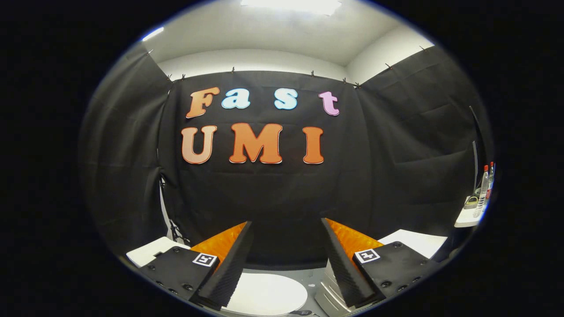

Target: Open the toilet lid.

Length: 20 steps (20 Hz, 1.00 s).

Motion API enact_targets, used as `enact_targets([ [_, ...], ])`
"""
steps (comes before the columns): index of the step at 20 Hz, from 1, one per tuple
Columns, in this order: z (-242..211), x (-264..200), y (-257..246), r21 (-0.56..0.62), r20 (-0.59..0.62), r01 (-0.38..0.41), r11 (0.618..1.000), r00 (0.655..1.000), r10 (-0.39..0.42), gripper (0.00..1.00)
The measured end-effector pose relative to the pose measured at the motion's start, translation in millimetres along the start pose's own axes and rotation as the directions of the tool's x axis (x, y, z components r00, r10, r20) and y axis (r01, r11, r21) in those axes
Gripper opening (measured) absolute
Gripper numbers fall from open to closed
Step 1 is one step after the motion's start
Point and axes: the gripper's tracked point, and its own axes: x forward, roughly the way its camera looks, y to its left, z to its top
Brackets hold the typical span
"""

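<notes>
The white toilet lid (269, 293) lies flat and closed below me, an oval surface low between and under my fingers. My gripper (286, 229) hovers above it, open, with a wide gap and nothing between the fingers (231, 259). The fingers point forward at the booth's black cloth wall, well above the lid and not touching it. The lid's near part is hidden under the gripper body.
A ribbed white-grey box (328, 295) stands just right of the lid. White flat surfaces lie to the left (150, 251) and right (416, 242). Far right, a small shelf (468, 216) carries bottles (484, 189). A thin stand (169, 224) leans by the left wall.
</notes>
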Motion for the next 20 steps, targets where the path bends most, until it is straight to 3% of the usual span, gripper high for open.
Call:
enact_targets([
  [11, -24, 5, -16, 0.032, -0.005, 0.029, 0.999, 1.000, -0.029, 0.97],
  [20, -133, 13, -37, 0.063, -0.107, 0.066, 0.996, 0.992, -0.059, 0.98],
])
